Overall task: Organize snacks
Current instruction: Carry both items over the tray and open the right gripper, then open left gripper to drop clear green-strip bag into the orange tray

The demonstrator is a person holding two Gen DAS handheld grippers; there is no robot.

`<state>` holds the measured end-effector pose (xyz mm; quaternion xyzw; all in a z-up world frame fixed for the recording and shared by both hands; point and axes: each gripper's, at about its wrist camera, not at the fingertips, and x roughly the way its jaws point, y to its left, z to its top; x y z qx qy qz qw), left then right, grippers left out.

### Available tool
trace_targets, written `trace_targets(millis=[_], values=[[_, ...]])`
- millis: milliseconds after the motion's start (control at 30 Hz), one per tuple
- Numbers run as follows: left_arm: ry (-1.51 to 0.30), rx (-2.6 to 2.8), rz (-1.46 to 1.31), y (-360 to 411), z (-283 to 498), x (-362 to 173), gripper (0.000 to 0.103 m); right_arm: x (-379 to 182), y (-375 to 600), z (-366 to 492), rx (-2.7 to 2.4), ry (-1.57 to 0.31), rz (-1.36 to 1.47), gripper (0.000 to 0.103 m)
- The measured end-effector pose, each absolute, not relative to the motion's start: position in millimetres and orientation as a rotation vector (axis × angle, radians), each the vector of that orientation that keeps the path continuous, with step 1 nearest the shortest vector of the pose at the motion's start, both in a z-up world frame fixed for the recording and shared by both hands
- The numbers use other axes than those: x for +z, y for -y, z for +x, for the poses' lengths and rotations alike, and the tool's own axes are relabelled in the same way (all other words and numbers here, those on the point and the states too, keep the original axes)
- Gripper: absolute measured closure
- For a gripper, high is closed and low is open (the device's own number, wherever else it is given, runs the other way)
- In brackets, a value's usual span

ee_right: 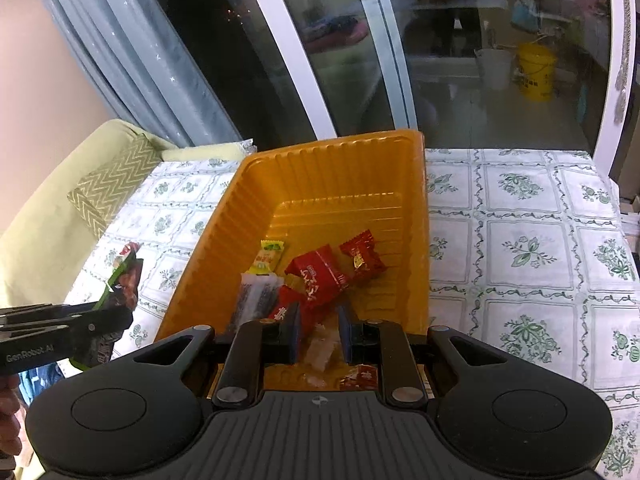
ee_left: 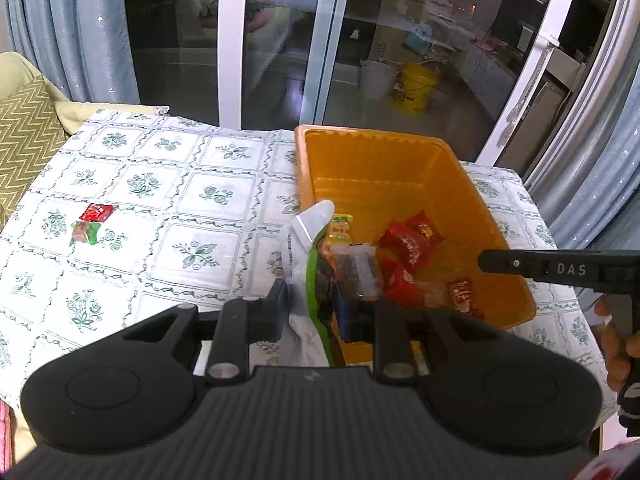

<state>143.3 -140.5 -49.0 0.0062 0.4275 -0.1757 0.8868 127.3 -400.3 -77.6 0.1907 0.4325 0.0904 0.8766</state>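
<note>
Mostly done: several wrapped snacks lying in ribbed orange plastic bin (ee_right: 320, 184). Left gripper (ee_left: 310, 312) clamping green-edged foil snack bag (ee_left: 308, 264) at bin's 9 o'clock rim. Right gripper (ee_right: 318, 334) hanging empty, jaws apart, over bin. Remaining: red packet (ee_left: 97, 213) and green packet (ee_left: 85, 233) at 9 o'clock on floral tablecloth (ee_left: 168, 200).
</note>
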Motion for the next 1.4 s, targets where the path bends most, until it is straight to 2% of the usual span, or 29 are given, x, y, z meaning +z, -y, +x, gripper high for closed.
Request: trace_targets(millis=[1000,1400], values=[[-0.933,-0.594,0.074,267.2,168.6,-73.3,0.08,-59.5,449.1,111.0,0.084,-0.859,0.434,0.083],[-0.932,-0.555,0.062,268.5,171.9,-75.1,0.076,-57.0,452.2,105.3,0.096,-0.851,0.439,0.083]])
